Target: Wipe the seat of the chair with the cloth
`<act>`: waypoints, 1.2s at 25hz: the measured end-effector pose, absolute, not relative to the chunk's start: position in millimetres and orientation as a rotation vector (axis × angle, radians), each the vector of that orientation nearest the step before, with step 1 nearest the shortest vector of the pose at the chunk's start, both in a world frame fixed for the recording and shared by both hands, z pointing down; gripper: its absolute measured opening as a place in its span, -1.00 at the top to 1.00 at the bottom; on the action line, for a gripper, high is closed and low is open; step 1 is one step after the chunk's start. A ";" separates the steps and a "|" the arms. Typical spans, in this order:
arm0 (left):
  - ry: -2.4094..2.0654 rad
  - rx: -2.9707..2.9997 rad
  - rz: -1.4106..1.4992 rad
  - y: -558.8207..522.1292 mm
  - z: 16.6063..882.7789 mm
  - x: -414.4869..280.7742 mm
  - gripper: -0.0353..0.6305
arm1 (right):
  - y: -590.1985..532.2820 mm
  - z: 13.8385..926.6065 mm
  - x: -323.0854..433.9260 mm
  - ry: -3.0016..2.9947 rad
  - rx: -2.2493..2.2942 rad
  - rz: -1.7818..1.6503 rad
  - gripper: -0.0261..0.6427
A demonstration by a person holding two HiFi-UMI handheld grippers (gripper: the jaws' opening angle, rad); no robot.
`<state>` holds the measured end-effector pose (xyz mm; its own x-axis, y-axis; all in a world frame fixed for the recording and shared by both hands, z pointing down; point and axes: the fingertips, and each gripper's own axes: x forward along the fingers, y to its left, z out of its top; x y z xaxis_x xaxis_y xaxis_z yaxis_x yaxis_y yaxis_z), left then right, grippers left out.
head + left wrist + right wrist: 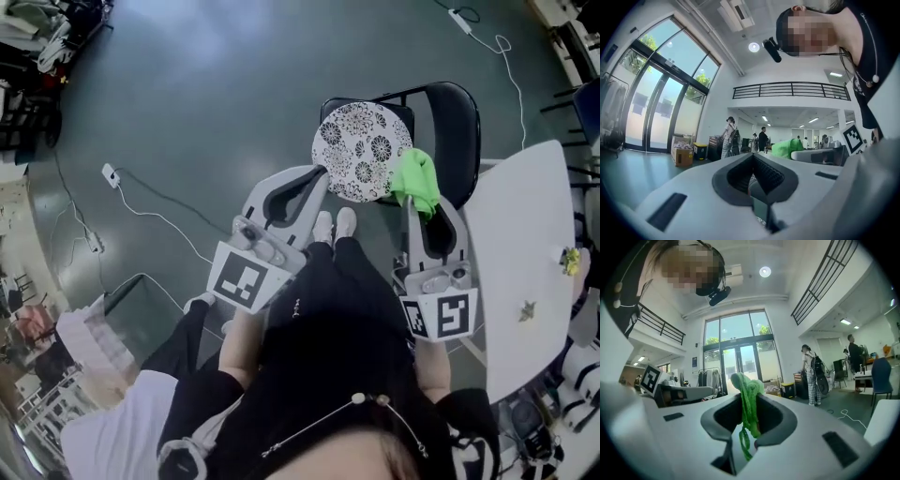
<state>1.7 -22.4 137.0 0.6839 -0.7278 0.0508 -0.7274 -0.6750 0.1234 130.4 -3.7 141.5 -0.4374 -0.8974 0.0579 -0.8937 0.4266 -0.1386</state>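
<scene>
R gripper [424, 199] is clamped on the green cloth [417, 180]. The cloth sits bunched at the jaw tips, w/ a strand hanging down into the jaws in the right gripper view [749, 397]. It overlaps the R rim of the round patterned chair seat [356, 150], prob held above it, no contact visible.

L gripper [317, 176] has jaws closed together w/ nothing between, by the seat's L edge.

Risks:
- The cloth is wadded, so only a small patch would wipe, and it could drag out of the pinch.
- The chair may skid on the smooth floor if pushed hard.

Room:
- The white surface [525, 253] is tight on the R.
- The black backrest [457, 122] blocks the far side.
- Feet are at the front rim.
- Open floor on the L, w/ a cable [141, 202] well apart.
</scene>
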 end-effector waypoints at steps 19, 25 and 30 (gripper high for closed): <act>-1.271 2.811 -0.018 -0.3 93.8 11.3 0.88 | 18.7 97.5 116.0 2.642 -1.600 -0.097 0.67; -1.296 2.813 -0.010 3.9 91.0 5.2 0.88 | 24.0 91.3 116.2 2.638 -1.592 -0.068 0.67; -1.294 2.827 -0.011 4.5 87.1 9.0 0.88 | 23.7 93.4 124.0 2.623 -1.614 -0.082 0.67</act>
<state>9.0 4.5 87.1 0.6536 -0.7568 0.0071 -0.7566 -0.6531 0.0324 124.0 23.7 93.4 -0.4497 -0.8929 -0.0240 -0.8896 0.4501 -0.0772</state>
